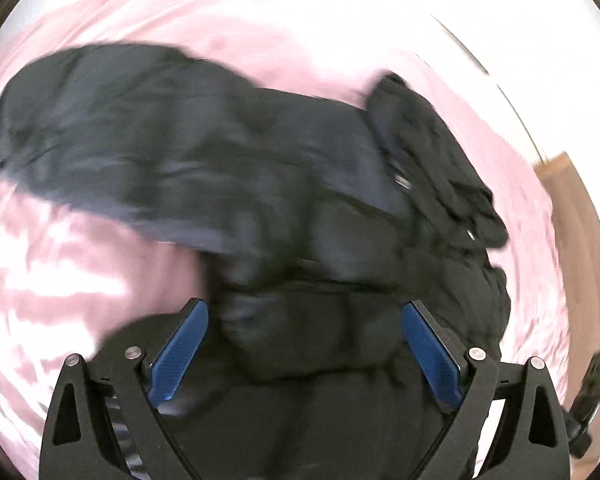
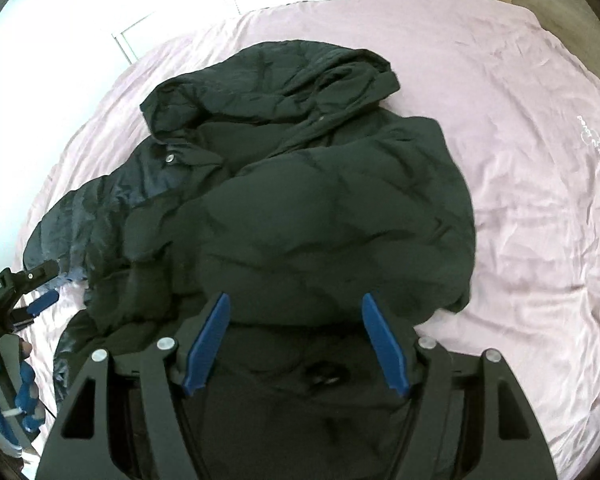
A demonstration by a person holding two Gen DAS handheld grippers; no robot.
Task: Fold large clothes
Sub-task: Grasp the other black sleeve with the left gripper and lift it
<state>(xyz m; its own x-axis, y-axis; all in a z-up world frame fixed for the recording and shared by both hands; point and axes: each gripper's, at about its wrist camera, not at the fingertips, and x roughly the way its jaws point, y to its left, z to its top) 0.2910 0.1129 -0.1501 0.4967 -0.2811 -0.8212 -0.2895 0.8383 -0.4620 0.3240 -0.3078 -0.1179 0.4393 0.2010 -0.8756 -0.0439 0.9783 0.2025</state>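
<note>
Lying in a rumpled heap on the pink bed sheet (image 2: 520, 160), the black puffer jacket (image 2: 320, 208) is only partly folded: its hood (image 2: 284, 80) bunches at the far side, one sleeve (image 2: 80, 216) trails out toward the left edge of the bed, and a thick padded fold sits just ahead of the right claw (image 2: 296, 340).

Both claws stand wide, blue pads spread, with nothing pinched between them. The right claw hovers over the near fold of the jacket; the left claw (image 1: 304, 344) also faces dark padded fabric, though that view is badly smeared, so whether its pads touch the cloth cannot be told.

Several things look likely to go wrong. The fabric appears slick and puffy, so a shallow pinch could slide off, or catch only the outer shell and leave the filling behind. A bite taken into the thick fold might gather several layers and drag the whole heap across the sheet instead of turning one panel over. The loose sleeve, well apart from the body, may flop out of any fold unless tucked first. Trapped air would probably spring a finished fold open again.
</note>
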